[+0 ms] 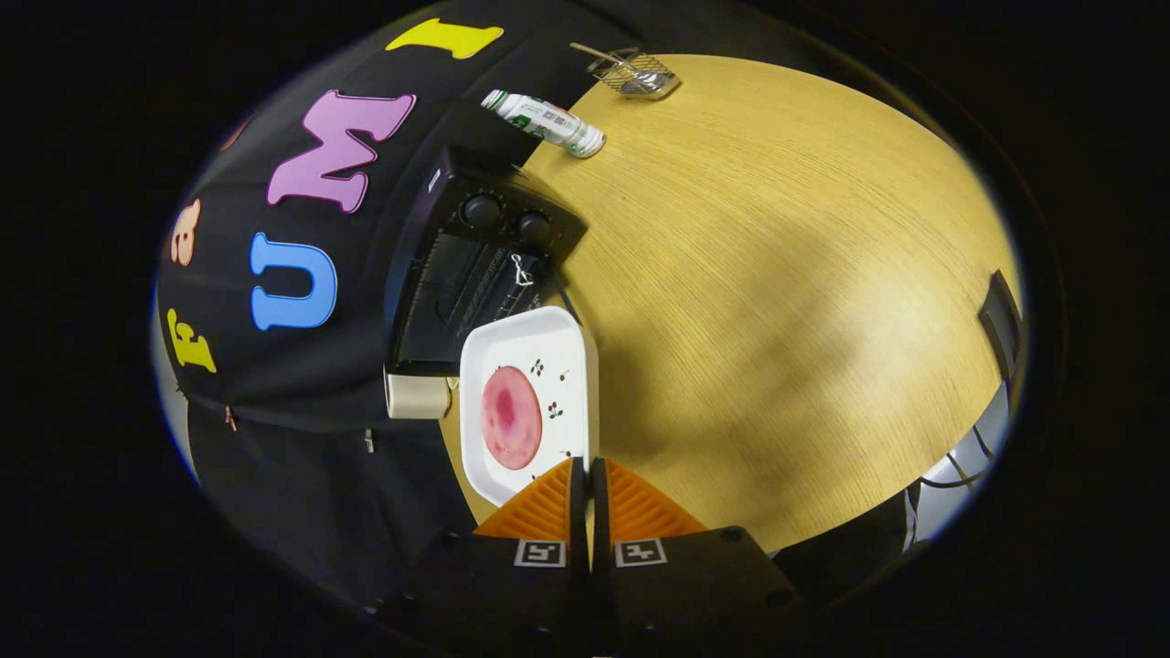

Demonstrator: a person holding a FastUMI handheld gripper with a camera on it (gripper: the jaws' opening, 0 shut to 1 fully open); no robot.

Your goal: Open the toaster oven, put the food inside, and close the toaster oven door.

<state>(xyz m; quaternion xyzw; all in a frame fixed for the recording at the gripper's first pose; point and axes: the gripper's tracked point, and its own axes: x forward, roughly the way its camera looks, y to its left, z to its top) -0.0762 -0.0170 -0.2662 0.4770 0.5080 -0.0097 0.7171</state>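
My gripper [590,471] is shut on the rim of a white square plate [558,366], with both fingers pressed on the near edge. A round pink slice of food [510,417] lies on the plate. Just beyond the plate stands the black toaster oven [457,292] with two knobs [482,211] at one end, backed against the black cloth wall. Rack lines show in its dark front, and the plate hides part of it. I cannot tell how the door stands. A beige piece [416,395] sits at the oven's other end.
The wooden table [777,274] spreads wide to the right of the oven. A green and white bottle [546,122] lies on its side beyond the oven. Farther off stands a small wire basket [640,75]. A dark object [1001,320] sits at the table's far right edge.
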